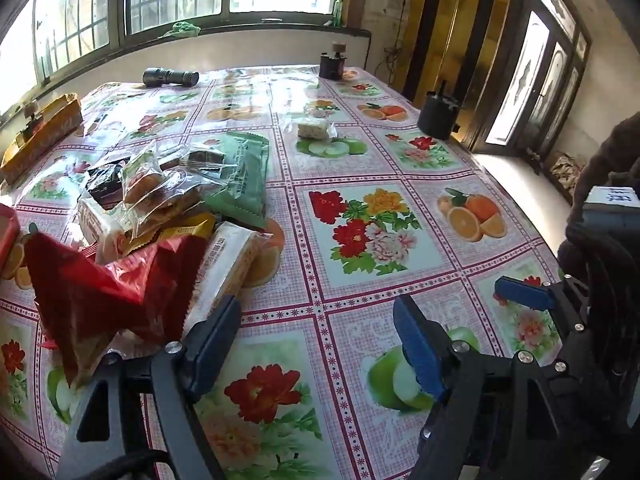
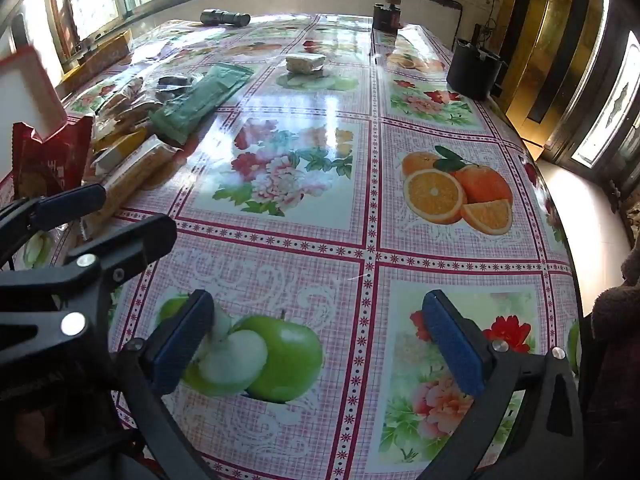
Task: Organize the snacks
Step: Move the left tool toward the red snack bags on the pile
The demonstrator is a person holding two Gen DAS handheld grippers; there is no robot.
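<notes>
A pile of wrapped snacks lies at the table's left: a red packet (image 1: 112, 288), a green packet (image 1: 240, 176), clear-wrapped pastries (image 1: 148, 184) and a long cream packet (image 1: 228, 264). One small wrapped snack (image 1: 314, 128) sits alone farther back. My left gripper (image 1: 316, 340) is open over bare tablecloth, its left finger right beside the long cream packet, nothing between the jaws. My right gripper (image 2: 320, 336) is open above the printed green apple, holding nothing. In the right wrist view the green packet (image 2: 200, 100) and the lone snack (image 2: 306, 62) lie ahead.
A yellow box (image 1: 40, 136) stands at the far left edge. A black flashlight (image 1: 170, 77) and a dark jar (image 1: 331, 65) sit at the back, and a black cup (image 1: 438, 116) near the right edge. The floral tablecloth (image 2: 440, 240) covers the table.
</notes>
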